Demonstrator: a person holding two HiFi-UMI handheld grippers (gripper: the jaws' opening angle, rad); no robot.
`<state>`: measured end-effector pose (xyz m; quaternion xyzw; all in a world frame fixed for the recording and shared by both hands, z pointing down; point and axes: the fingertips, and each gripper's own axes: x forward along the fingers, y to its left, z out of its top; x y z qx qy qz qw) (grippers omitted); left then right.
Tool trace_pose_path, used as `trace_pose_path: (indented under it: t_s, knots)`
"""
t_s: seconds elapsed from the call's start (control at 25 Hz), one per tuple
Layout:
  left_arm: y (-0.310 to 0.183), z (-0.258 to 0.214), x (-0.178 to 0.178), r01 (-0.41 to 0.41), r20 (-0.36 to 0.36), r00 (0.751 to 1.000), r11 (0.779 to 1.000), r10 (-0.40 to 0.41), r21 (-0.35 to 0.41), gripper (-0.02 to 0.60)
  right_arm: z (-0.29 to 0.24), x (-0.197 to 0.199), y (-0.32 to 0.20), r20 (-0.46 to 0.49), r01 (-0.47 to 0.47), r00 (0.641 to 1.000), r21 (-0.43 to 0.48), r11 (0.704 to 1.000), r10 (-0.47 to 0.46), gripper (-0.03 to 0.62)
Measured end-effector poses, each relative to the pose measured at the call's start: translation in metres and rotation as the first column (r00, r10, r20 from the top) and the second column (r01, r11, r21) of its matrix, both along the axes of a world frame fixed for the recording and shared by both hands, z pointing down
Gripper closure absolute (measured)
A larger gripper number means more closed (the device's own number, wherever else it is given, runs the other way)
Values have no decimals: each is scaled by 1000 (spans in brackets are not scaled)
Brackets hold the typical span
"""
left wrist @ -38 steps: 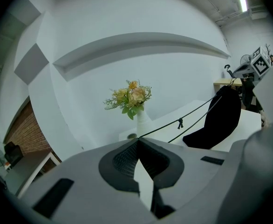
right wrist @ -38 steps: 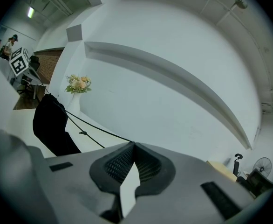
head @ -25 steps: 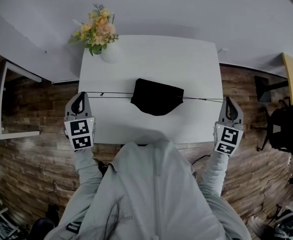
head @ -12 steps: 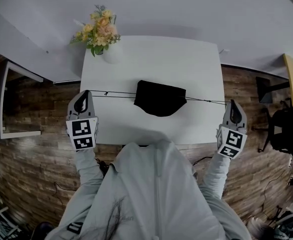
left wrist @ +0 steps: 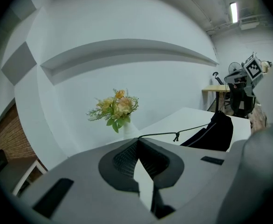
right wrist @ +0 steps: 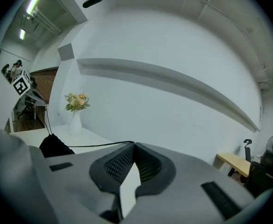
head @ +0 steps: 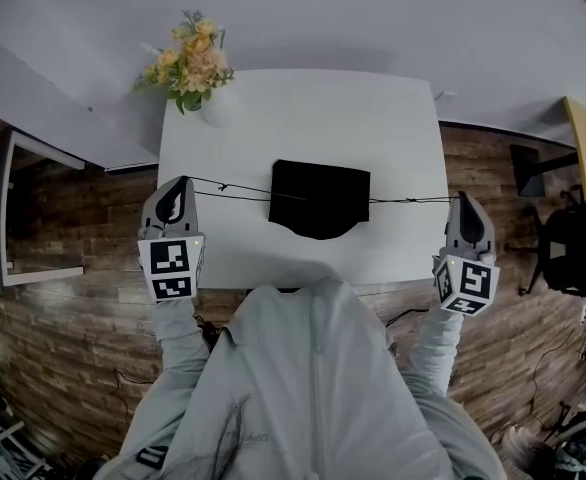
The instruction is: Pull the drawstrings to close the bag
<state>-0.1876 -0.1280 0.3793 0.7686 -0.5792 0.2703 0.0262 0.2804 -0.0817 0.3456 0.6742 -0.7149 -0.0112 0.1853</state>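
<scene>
Two thin black drawstrings (head: 228,188) run taut from the black fabric bag (head: 319,198), which lies near the middle of the white table (head: 303,108). One goes out to the left gripper (head: 180,183), the other to the right gripper (head: 465,200). Each gripper's jaws are pinched tight on its cord, the string emerging right at the closed tips in both gripper views. Both tools sit off the table's side edges, well apart from the bag. The bag looks soft and light, so it would likely slide on the smooth top unless the two pulls balance. The cords seem thin and slick, and the small knot (left wrist: 176,136) on the left one should serve as a stop for a hold just outside it. The bag lies fairly flat, and whether anything is inside cannot be told. A white vase (head: 218,108) at the far left corner holds yellow and peach flowers (head: 188,58).
</scene>
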Motion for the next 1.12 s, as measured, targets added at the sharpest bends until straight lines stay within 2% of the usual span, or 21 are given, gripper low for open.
trace_pose_path:
  t_s: [0.28, 0.48, 0.64, 1.12]
  knots:
    - [-3, 4, 37, -106, -24, 994, 994, 106, -20, 558, 9, -24, -6, 34, 71, 997, -36, 997, -70, 569]
    - [-3, 26, 67, -192, -20, 981, 979, 191, -75, 558, 42, -53, -11, 33, 138, 990, -128, 982, -135, 569]
    - [-1, 51, 85, -237, -43, 971, 962, 234, -134, 558, 77, -73, -13, 43, 177, 984, -212, 961, -172, 569]
    - [11, 124, 120, -304, -104, 952, 914, 287, -267, 558, 168, -95, 1, 138, 196, 978, -395, 897, -153, 569]
